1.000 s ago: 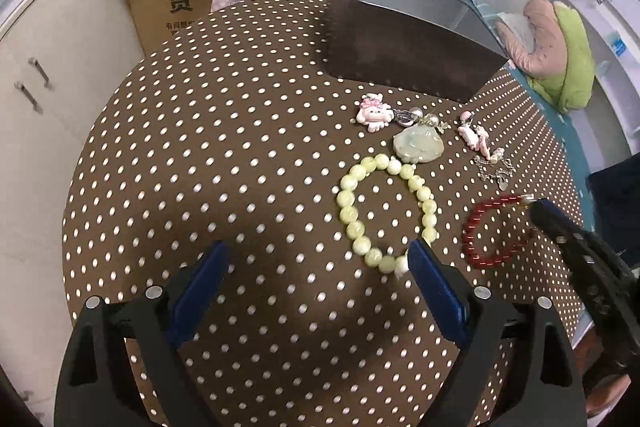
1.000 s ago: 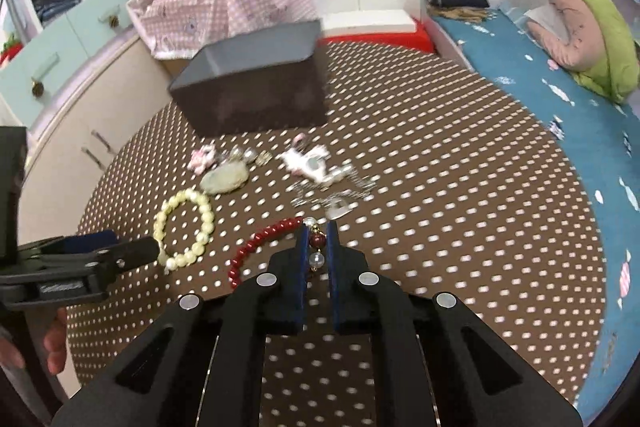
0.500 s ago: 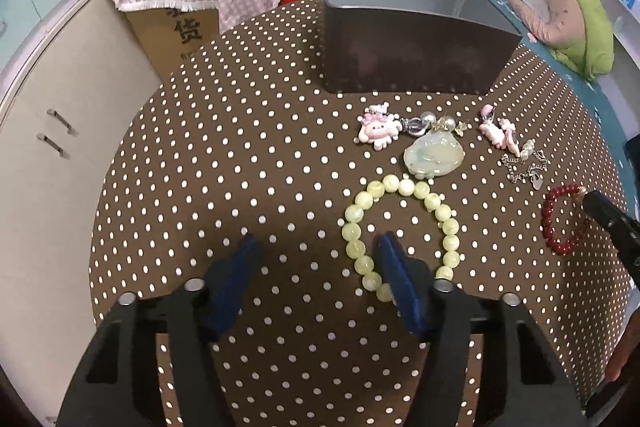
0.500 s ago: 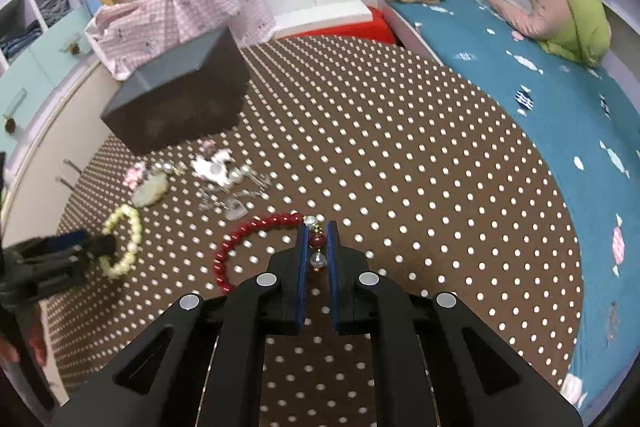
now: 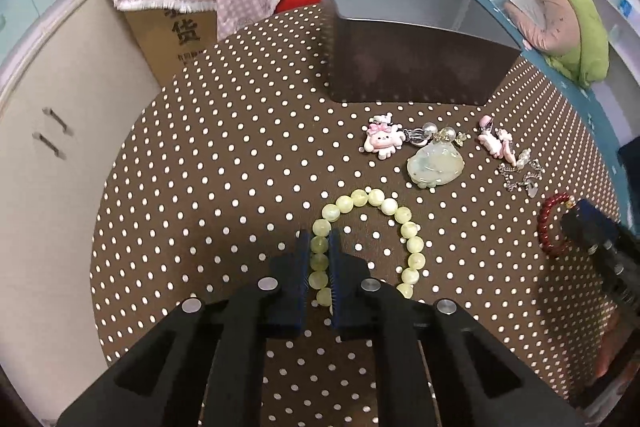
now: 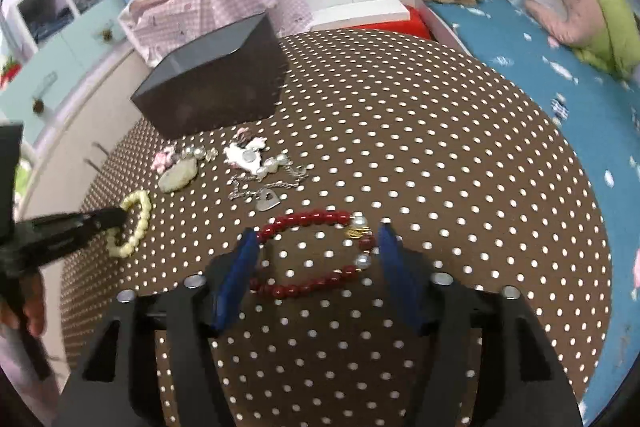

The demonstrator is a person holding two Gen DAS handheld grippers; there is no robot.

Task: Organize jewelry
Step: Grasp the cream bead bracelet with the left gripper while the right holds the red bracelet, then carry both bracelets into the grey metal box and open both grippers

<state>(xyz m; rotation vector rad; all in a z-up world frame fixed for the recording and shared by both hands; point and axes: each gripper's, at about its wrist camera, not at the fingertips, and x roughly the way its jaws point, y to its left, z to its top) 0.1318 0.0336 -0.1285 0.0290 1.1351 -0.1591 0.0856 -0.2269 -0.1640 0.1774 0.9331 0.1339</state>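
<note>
My left gripper (image 5: pixel 319 247) is shut on the pale green bead bracelet (image 5: pixel 404 219), gripping its left side as it lies on the dotted table. It also shows in the right wrist view (image 6: pixel 134 223). My right gripper (image 6: pixel 316 247) is open, its blue pads on either side of the red bead bracelet (image 6: pixel 312 255), which lies flat on the table. The red bracelet also shows at the right of the left wrist view (image 5: pixel 549 227). A dark grey open box (image 5: pixel 404 55) stands at the back of the table.
Between the box and the bracelets lie a pink bunny charm (image 5: pixel 382 141), a jade pendant (image 5: pixel 434 167), pearl clips, a pink figure charm (image 5: pixel 496 143) and a silver chain with a heart tag (image 6: pixel 268 201). A bed (image 6: pixel 560 75) is at the right, cabinets at the left.
My left gripper has moved onto the green bracelet and shut on its beads. My right gripper has opened, letting go of the red bracelet, which now lies on the table.
</note>
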